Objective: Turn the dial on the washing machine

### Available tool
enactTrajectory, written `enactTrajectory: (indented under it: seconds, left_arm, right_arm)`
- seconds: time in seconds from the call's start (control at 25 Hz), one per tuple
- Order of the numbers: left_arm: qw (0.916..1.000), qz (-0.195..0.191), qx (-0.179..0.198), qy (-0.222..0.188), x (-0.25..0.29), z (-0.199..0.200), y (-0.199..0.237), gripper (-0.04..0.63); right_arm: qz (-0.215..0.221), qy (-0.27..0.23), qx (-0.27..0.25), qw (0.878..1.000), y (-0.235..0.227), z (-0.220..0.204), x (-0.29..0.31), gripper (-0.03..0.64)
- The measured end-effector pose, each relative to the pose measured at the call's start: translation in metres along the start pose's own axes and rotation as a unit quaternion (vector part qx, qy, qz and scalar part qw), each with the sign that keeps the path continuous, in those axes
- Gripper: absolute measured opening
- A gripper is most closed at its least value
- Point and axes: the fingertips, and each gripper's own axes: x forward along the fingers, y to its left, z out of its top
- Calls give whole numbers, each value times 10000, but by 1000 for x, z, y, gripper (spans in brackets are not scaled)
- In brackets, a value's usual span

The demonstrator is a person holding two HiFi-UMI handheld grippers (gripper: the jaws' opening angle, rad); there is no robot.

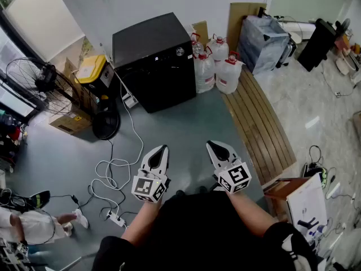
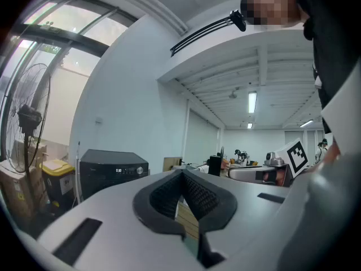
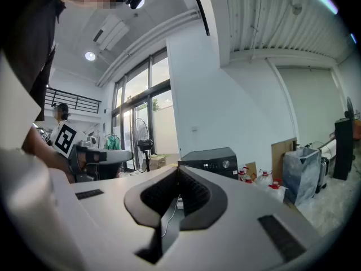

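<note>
The washing machine [image 1: 152, 61] is seen standing against the far wall, well apart from both grippers, with grey floor and a loose white cable [image 1: 121, 162] between. Its dial [image 1: 179, 51] is set at the right end of the front control strip, beside the small lit display. The left gripper [image 1: 163, 149] and the right gripper [image 1: 210, 144] are held level and side by side in front of the person. The jaws of each are brought together at the tips, and nothing is caught between them. In the left gripper view the dial [image 2: 139, 170] is found a little left of the jaw tips; in the right gripper view it [image 3: 226, 164] is found a little right of them. The dial is thus judged to lie straight ahead, between the lines of the two grippers (neither can be called clearly nearer). An approach across the floor is judged necessary, and jaws must be opened before the knob can be gripped.
</note>
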Motion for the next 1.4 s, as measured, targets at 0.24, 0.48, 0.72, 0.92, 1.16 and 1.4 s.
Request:
enactTrajectory:
  seconds: [0.24, 0.48, 0.72, 0.92, 1.16, 1.4]
  left_arm:
    - [9996, -222, -195, -8, -2, 5, -18, 15]
    - [9994, -124, -318, -2, 0, -2, -17, 15]
    - [9989, 105, -439, 144, -1, -14, 4, 15]
    - [9973, 245, -679, 93, 22, -26, 48, 15]
    - [9967, 294, -752, 116, 88, -34, 105, 15]
    - [9964, 35, -804, 282, 159, -32, 154, 15]
  right_arm:
    - [123, 39, 134, 9998, 2, 2, -5, 21]
    - [220, -103, 312, 9992, -5, -8, -1, 23]
    - [306, 6, 362, 9989, -9, -17, 20, 25]
    - [394, 151, 391, 9983, -22, -25, 60, 25]
    - [439, 470, 236, 9976, -55, -28, 114, 25]
    - [142, 550, 329, 9978, -100, -18, 185, 25]
